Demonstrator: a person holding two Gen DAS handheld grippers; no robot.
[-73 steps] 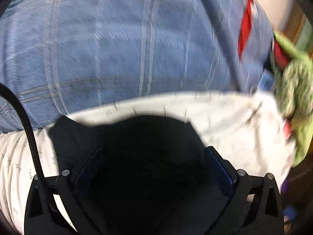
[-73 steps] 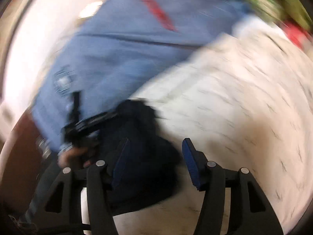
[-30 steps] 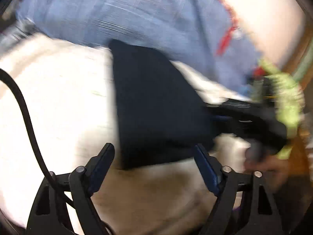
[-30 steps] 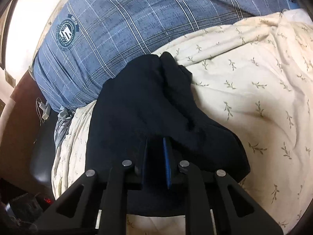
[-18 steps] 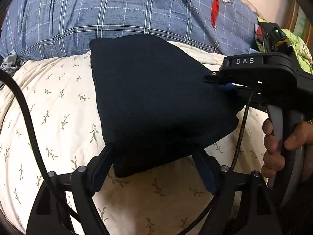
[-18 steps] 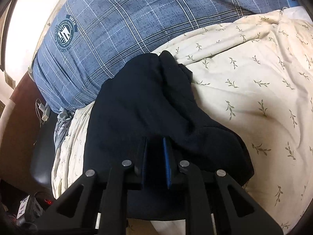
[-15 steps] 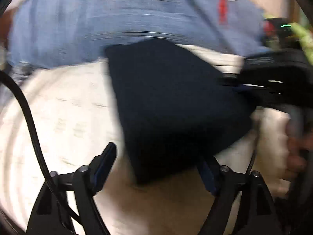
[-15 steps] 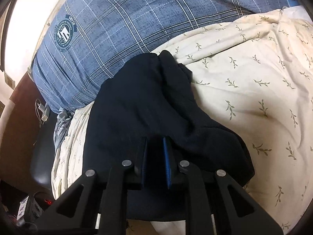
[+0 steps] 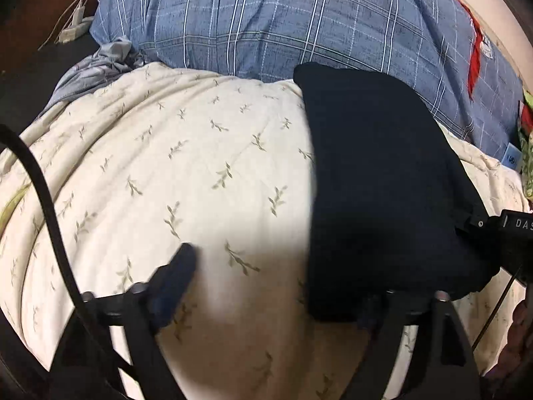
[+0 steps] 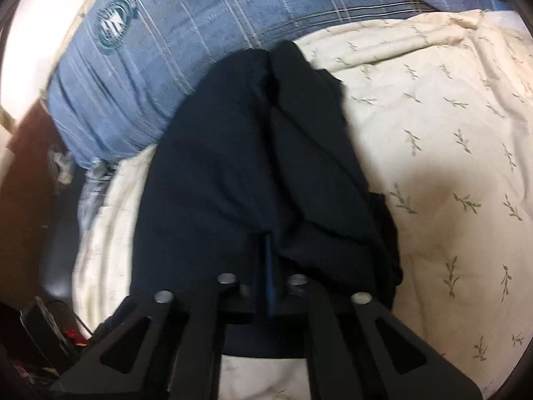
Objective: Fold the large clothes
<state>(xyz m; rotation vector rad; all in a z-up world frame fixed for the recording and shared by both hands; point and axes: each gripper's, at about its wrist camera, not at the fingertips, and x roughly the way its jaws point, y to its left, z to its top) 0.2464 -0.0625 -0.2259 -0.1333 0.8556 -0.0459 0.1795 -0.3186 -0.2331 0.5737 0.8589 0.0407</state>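
A dark navy garment point(image 9: 376, 180) lies folded on the cream leaf-print quilt point(image 9: 186, 166), its far end against the blue plaid pillow point(image 9: 299, 23). My left gripper point(image 9: 273, 296) hovers low over the quilt at the garment's near left corner. Its jaws are opening wide and nothing is pressed between them; the right finger point(image 9: 369, 313) sits at the cloth's near edge. My right gripper point(image 10: 268, 260) is shut, its blue pads pinching the near edge of the dark garment point(image 10: 240, 153). In the left wrist view the right gripper point(image 9: 499, 236) grips the garment's right side.
The plaid pillow point(image 10: 160, 53) spans the head of the bed. A white charger and cable point(image 9: 71, 25) lie on a dark surface at far left. Green patterned cloth point(image 9: 526, 163) shows at the right edge. A person's fingers point(image 9: 519, 340) hold the right gripper's handle.
My left gripper swung left, so the garment now sits at its right finger, and its jaws spread wider. The right gripper's pads closed fully together on the cloth and it shifted slightly forward.
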